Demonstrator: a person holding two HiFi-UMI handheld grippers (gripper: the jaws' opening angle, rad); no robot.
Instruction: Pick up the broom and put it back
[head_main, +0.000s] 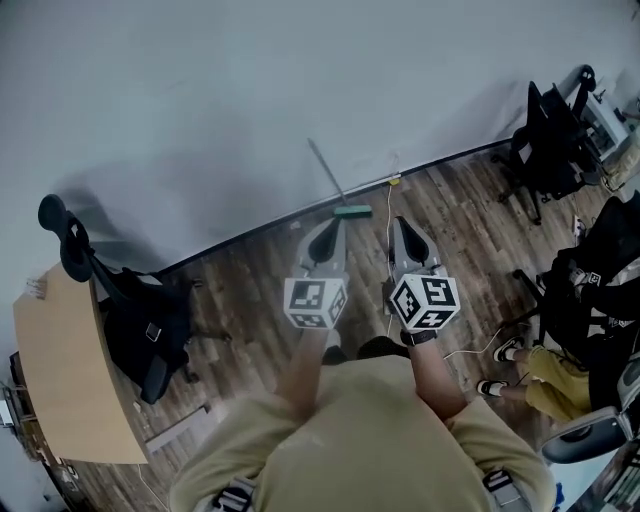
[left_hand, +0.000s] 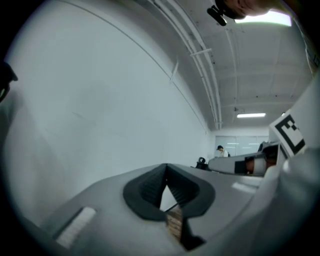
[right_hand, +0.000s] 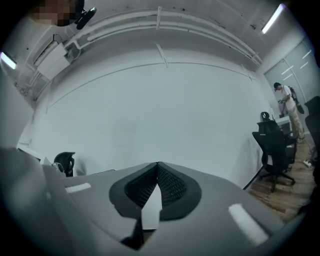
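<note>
The broom (head_main: 352, 211) leans against the white wall, its thin grey handle (head_main: 326, 168) slanting up to the left and its green head on the wooden floor. Both grippers point level at the wall, just short of the broom. My left gripper (head_main: 333, 224) is a little left of the green head, and my right gripper (head_main: 400, 222) is to its right. In the left gripper view the jaws (left_hand: 166, 167) meet at their tips with nothing between them. In the right gripper view the jaws (right_hand: 158, 165) are likewise shut and empty. Neither gripper touches the broom.
A black office chair (head_main: 140, 320) stands beside a wooden desk (head_main: 65, 380) at the left. More black chairs (head_main: 545, 150) stand at the right, near a seated person's legs (head_main: 535, 375). A cable (head_main: 470, 352) trails over the floor. The wall (head_main: 250, 100) is close ahead.
</note>
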